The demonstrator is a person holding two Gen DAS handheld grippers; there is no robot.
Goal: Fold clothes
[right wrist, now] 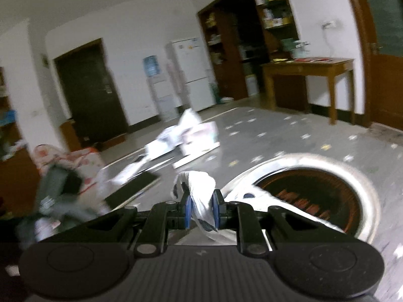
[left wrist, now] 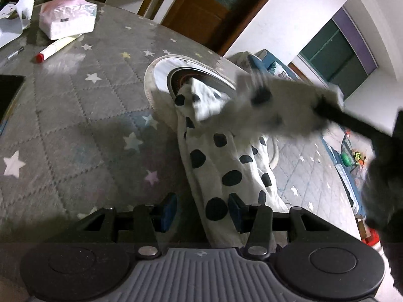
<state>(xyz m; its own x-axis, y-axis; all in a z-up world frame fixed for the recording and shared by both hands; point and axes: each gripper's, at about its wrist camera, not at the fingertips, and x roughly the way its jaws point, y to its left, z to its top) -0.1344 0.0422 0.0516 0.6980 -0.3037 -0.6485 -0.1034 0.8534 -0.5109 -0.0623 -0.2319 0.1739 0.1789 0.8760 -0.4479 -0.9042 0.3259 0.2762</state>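
Left tool (left wrist: 201,210) jaws apart; white garment with black spots (left wrist: 221,166) runs between its blue pads (left wrist: 168,211), with a gap showing on the left pad's side; no clamp visible; garment stretches straight ahead from this tool, over the rim of a round white-rimmed recess with dark orange-ringed centre (left wrist: 161,70) in the bench.

Right tool (right wrist: 202,207) narrow, pads pinching a bunched fold of the same white garment (right wrist: 201,188); in the left wrist view that tool (left wrist: 262,95) is ahead and right of the left tool, lifted off the surface, blurred, cloth end hanging from it.

Bench is a grey quilted cover with pastel stars (left wrist: 75,115); left of the left tool it is open, flat cover; far ahead-left sit a plastic-wrapped pink-and-white tissue pack (left wrist: 68,19), a white marker with red cap (left wrist: 54,50), white paper sheets (left wrist: 15,17); a dark flat slab (left wrist: 10,95) at the left edge.

Right of the garment the bench edge curves away; floor below.
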